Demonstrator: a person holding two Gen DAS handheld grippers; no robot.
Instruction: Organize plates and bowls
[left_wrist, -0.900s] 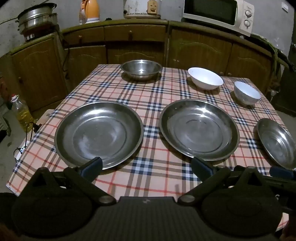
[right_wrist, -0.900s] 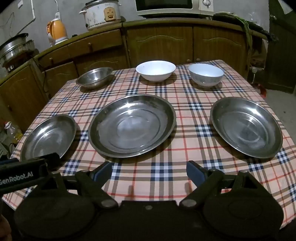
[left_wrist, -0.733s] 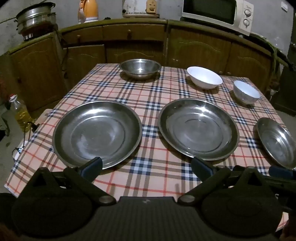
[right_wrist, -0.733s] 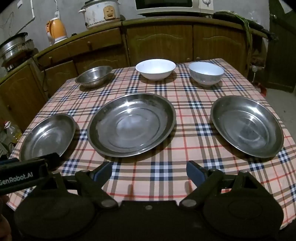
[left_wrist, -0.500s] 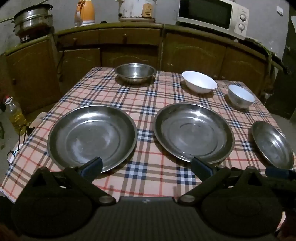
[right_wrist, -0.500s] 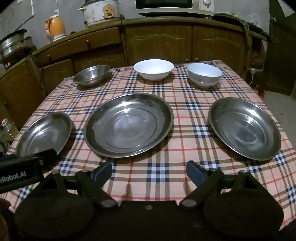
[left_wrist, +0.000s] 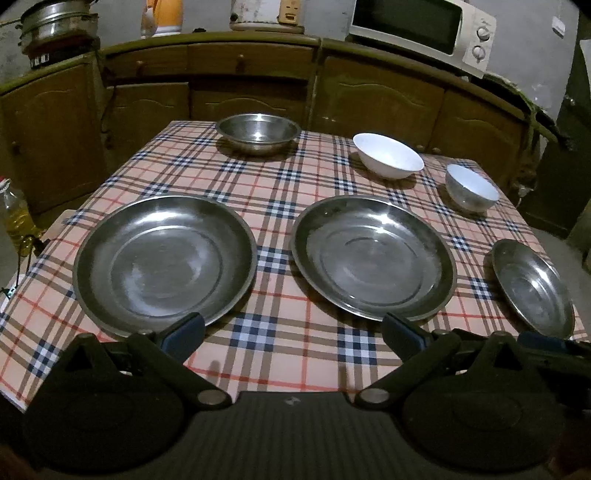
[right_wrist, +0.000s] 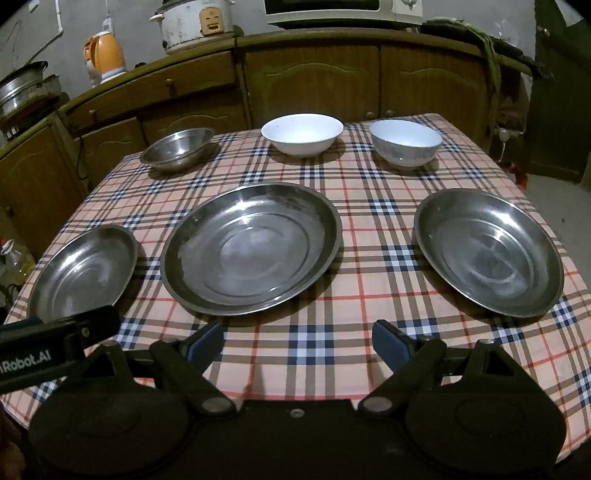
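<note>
Left claw (left_wrist: 291, 334) tilted downward over the near edge of the checked counter (left_wrist: 288, 192), jaws spread wide and empty, right claw (right_wrist: 298, 341) angled likewise, released, three steel plates (right_wrist: 251, 247) in the near row, three bowls (right_wrist: 302, 133) behind them, all apart.

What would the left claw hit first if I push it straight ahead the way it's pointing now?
Probably the bare checked tablecloth, in the gap between the left steel plate and the middle steel plate. The left claw is open and empty; its tips line up near each plate's near rim, though depth is unclear.
</note>
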